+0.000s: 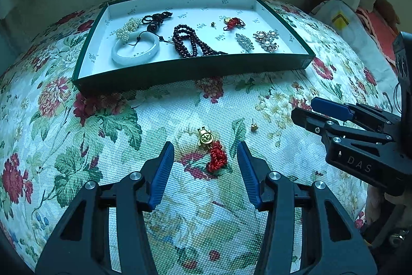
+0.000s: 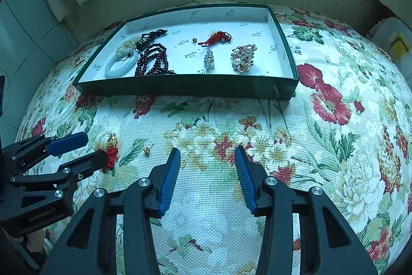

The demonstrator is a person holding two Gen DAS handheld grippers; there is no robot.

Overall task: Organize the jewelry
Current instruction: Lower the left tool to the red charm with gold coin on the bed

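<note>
The left hand-held gripper (image 1: pixel 206 153) is open and holds nothing, and the red knot charm (image 1: pixel 212 153) lies right between its tips, gold end pointing away.

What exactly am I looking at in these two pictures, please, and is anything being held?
No robot: a person holds a two-finger gripper in each hand, with a camera on each looking along its fingers. One picture is from the left gripper, the other from the right gripper; each also sees the other at its edge. On the flowered cloth stands a shallow green tray with a pale bangle, dark beads and brooches. Outside it lie a gold charm with a red knot and a small ear stud. Both grippers are open and hold nothing; the charm lies between the left one's fingers.
</note>
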